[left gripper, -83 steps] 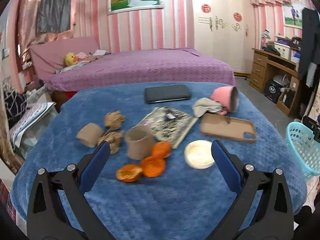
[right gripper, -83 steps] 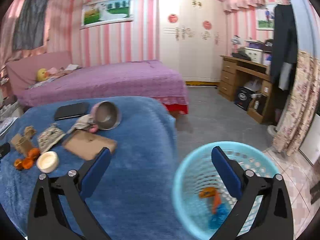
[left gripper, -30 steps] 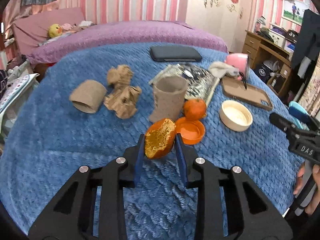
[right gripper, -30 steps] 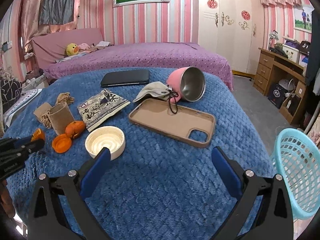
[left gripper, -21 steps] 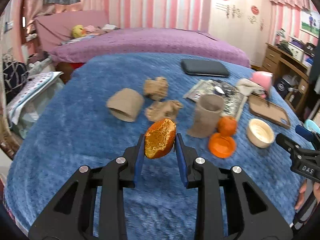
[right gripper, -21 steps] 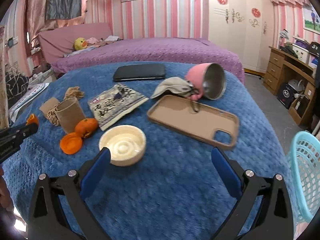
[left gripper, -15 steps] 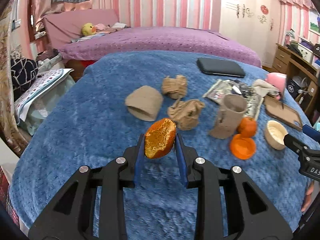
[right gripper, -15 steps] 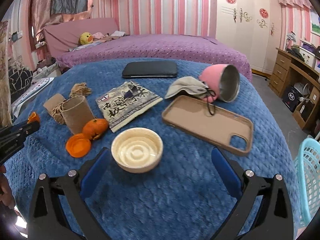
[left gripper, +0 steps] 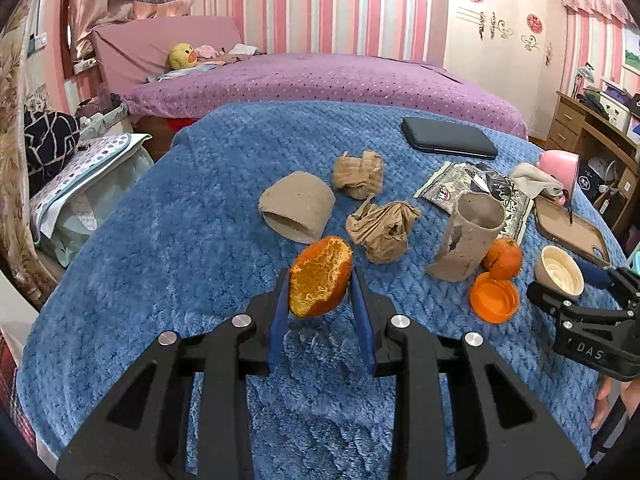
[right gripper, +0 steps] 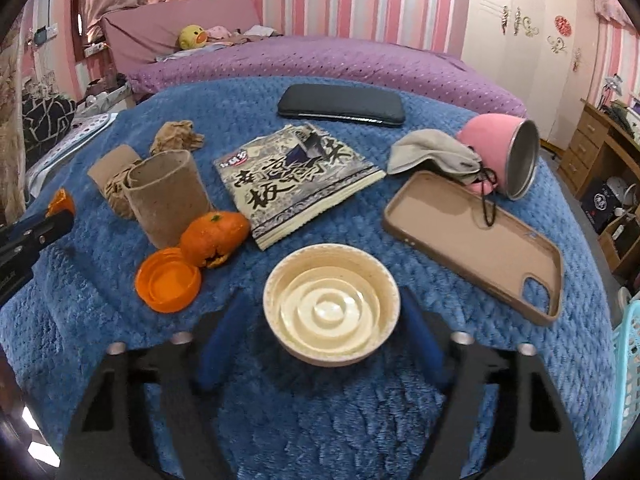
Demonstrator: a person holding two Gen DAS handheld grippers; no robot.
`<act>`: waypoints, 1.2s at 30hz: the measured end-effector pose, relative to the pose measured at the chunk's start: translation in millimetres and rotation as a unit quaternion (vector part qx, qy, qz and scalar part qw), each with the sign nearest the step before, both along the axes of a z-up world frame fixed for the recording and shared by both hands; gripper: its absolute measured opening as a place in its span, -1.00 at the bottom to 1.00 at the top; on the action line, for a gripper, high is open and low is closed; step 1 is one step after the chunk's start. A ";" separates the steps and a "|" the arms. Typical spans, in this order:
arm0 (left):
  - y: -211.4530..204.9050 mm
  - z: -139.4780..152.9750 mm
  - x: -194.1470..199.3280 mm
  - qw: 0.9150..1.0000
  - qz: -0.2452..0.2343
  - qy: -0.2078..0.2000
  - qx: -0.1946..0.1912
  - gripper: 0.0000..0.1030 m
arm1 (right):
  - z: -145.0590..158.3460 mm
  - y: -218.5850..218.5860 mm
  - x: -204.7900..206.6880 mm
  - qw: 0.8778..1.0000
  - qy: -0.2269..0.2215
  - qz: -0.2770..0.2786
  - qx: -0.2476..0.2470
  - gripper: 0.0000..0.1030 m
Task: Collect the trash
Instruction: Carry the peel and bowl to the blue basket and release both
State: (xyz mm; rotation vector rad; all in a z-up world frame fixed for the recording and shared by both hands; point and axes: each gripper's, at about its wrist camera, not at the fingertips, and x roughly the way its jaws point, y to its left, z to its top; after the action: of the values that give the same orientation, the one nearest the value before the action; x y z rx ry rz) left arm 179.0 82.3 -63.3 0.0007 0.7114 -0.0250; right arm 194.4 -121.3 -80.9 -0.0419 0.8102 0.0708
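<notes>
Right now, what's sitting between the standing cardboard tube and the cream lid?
In the right wrist view, an orange peel and an orange cap lie between the cardboard tube and the cream lid, both toward the tube's side.

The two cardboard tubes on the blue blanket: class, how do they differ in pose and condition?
The nearer cardboard tube stands on end, mouth up, while the farther cardboard tube lies on its side, mouth facing the camera. The standing one is torn near its base; the lying one looks squashed but untorn. Both are plain brown, open-ended, and rest on the blue blanket.
</notes>
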 end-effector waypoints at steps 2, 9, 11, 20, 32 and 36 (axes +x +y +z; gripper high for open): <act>-0.1 0.1 -0.1 1.000 0.001 -0.001 0.002 -0.44 | 1.4 1.0 0.2 1.000 -0.003 0.001 0.003 0.18; -1.9 1.3 -1.9 1.000 0.006 -0.006 0.007 -0.44 | 10.9 -5.3 -14.7 0.999 -0.036 0.005 0.013 0.18; -3.0 2.9 -3.6 1.000 0.008 -0.010 0.008 -0.44 | 13.5 -9.1 -20.0 0.999 -0.045 0.003 0.009 0.18; -18.2 13.8 -12.6 0.999 0.000 -0.029 0.016 -0.44 | 29.5 -42.8 -45.3 0.997 -0.074 -0.022 0.003 0.18; -43.1 25.4 -24.8 0.998 -0.022 -0.053 0.032 -0.44 | 43.1 -76.6 -55.5 0.995 -0.090 -0.048 0.000 0.18; -50.3 29.6 -29.6 0.997 -0.030 -0.059 0.030 -0.44 | 46.9 -83.8 -60.7 0.994 -0.095 -0.050 -0.008 0.18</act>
State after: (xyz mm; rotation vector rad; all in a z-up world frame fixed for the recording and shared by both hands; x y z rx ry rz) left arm 149.4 32.0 -33.7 0.0800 0.5935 -0.0609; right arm 133.7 -205.1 -34.0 -0.0219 0.6208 -0.0347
